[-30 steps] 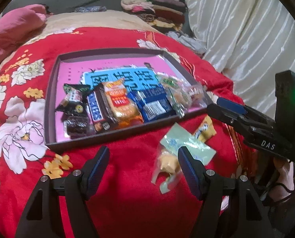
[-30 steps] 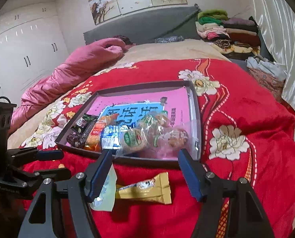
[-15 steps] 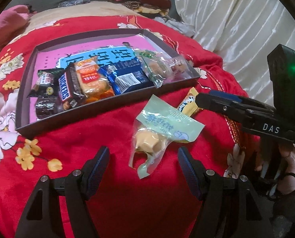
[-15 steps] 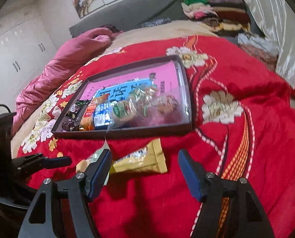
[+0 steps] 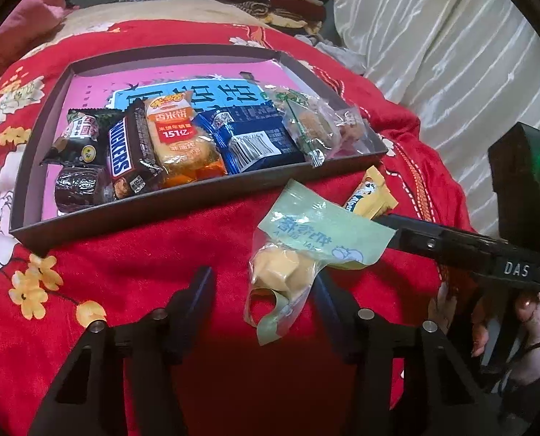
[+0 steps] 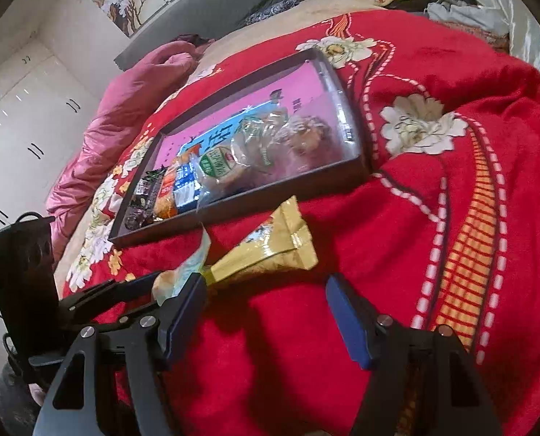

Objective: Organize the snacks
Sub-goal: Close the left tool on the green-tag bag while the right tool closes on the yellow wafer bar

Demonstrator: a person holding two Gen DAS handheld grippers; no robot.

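Red blanket (image 5: 197, 239): plush cloth, matt, flower-printed. Tray (image 5: 132, 210): dark matt walls, apparently card; glossy pink printed floor. Green-labelled snack bag (image 5: 306, 247): clear crinkled plastic film. Yellow snack packet (image 6: 270, 250): glossy foil-like wrapper. Curtain (image 5: 433, 54): satin-sheen cloth. Left gripper (image 5: 262, 290): matt black plastic, blue pads, metal pins.

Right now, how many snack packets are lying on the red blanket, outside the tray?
2. The green-labelled clear packet lies below the tray's near wall; the yellow packet is beside it, partly covered. Others may be hidden.
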